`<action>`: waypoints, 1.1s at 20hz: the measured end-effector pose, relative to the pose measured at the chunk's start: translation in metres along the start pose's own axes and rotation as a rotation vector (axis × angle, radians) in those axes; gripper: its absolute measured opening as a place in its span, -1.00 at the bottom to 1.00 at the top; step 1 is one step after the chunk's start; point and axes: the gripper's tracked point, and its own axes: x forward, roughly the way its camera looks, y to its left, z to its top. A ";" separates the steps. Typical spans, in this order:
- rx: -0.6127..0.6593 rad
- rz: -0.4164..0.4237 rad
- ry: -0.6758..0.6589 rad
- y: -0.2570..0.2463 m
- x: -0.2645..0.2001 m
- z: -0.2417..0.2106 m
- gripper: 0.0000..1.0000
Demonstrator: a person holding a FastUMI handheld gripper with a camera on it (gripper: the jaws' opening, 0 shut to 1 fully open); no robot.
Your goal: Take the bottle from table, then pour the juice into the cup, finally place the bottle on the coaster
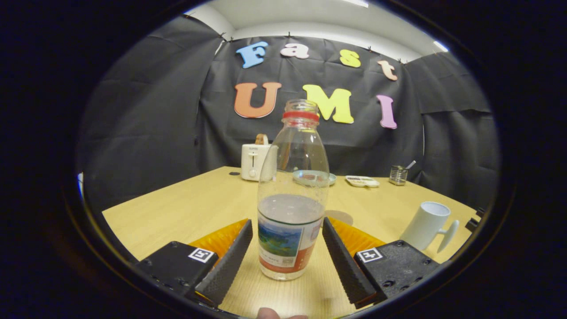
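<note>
Clear plastic bottle point(292, 195), uncapped and part-filled, upright on pale wooden bench point(186, 208) between released jaws of gripper point(287, 228), short of both sides; if gripping, close squarely on labelled belly, keeping upright.

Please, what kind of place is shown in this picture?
Probably a staged test booth, not a real kitchen: black cloth hangs as walls around one wooden table set with a toaster, a white cup and a bottle, which stands between the open tongs.
</note>
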 end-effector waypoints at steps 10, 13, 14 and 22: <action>-0.018 -0.010 0.009 -0.002 0.004 0.009 0.66; -0.006 -0.015 0.024 -0.003 -0.002 0.020 0.61; -0.003 -0.016 0.022 -0.004 -0.006 0.025 0.59; 0.089 -0.035 0.036 -0.037 -0.024 0.063 0.57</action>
